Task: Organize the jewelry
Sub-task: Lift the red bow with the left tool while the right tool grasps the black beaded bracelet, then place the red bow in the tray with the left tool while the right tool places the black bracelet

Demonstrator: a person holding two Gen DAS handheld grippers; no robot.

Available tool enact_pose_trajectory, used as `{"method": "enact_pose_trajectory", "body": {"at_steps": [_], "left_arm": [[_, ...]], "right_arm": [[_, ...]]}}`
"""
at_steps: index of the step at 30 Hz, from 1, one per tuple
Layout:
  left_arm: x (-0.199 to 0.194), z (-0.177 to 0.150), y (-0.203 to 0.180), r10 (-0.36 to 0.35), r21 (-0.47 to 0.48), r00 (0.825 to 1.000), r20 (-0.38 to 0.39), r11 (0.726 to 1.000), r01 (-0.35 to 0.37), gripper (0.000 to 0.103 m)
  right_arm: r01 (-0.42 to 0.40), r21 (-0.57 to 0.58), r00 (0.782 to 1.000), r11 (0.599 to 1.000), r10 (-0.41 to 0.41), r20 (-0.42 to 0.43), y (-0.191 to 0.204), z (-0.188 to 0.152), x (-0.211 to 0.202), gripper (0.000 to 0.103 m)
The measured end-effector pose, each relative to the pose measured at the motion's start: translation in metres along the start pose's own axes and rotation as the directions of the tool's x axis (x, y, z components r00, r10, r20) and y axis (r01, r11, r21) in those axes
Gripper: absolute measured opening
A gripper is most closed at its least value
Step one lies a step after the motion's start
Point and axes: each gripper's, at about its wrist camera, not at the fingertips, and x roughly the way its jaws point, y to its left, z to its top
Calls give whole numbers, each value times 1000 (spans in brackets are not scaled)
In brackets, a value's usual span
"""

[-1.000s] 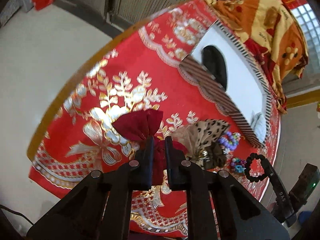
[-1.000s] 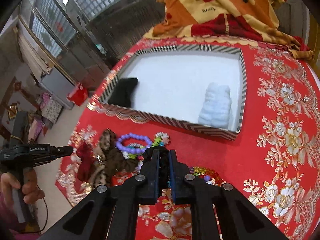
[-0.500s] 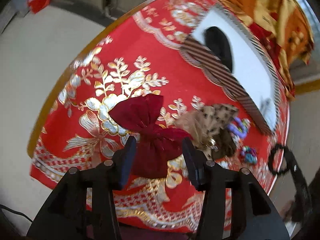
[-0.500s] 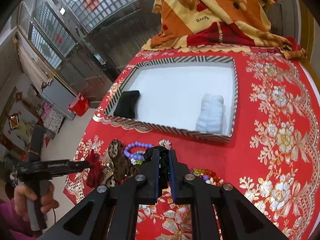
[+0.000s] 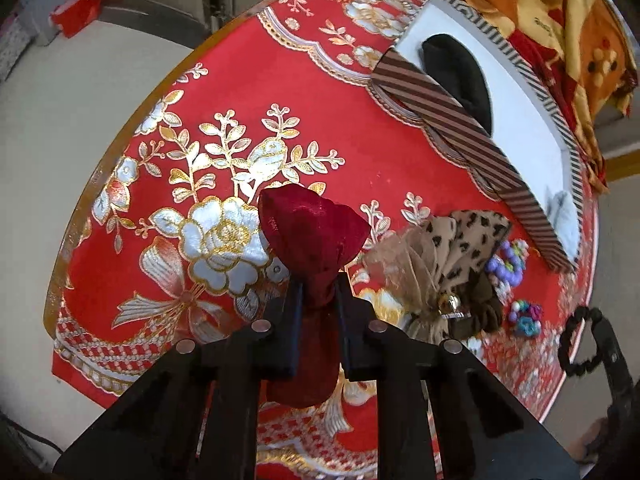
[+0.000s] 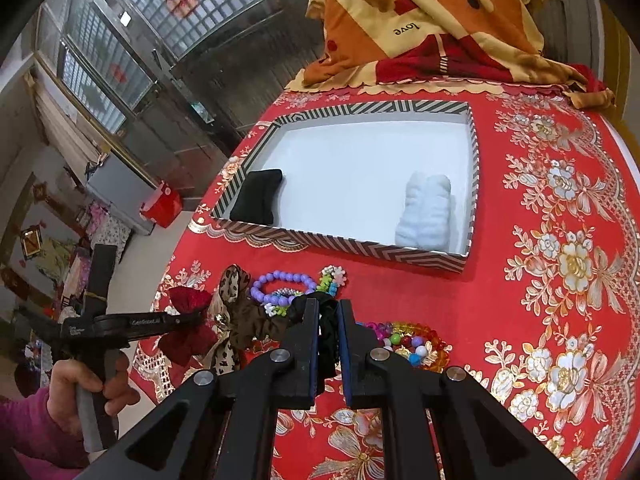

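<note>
A dark red velvety cloth bow (image 5: 312,236), softly sheened, is being closed on by the matt black plastic left hand-held gripper (image 5: 318,300). The surface (image 5: 360,152) is being covered by glossy red cloth with shiny gold and silver embroidery. Glossy plastic beads (image 6: 408,340) are being shown beside a matt black fabric scrunchie (image 6: 328,328). A striped cardboard box (image 6: 344,244) is being seen with a smooth matt white inside.

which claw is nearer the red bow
Left. The left claw is closing around the red bow; the right claw, across the pile, grips a black scrunchie.
</note>
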Motion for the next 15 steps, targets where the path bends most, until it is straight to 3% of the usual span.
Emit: {"method": "enact_pose_trajectory", "body": {"at_steps": [7, 15], "left_arm": [[-44, 10, -1, -63, 48, 997, 53, 997, 61, 13], [-76, 32, -46, -93, 178, 989, 116, 982, 71, 13]], "right_arm": [[-24, -17, 1000, 1000, 24, 19, 9, 13, -1, 8], [-16, -20, 999, 1000, 17, 47, 15, 33, 2, 8]]}}
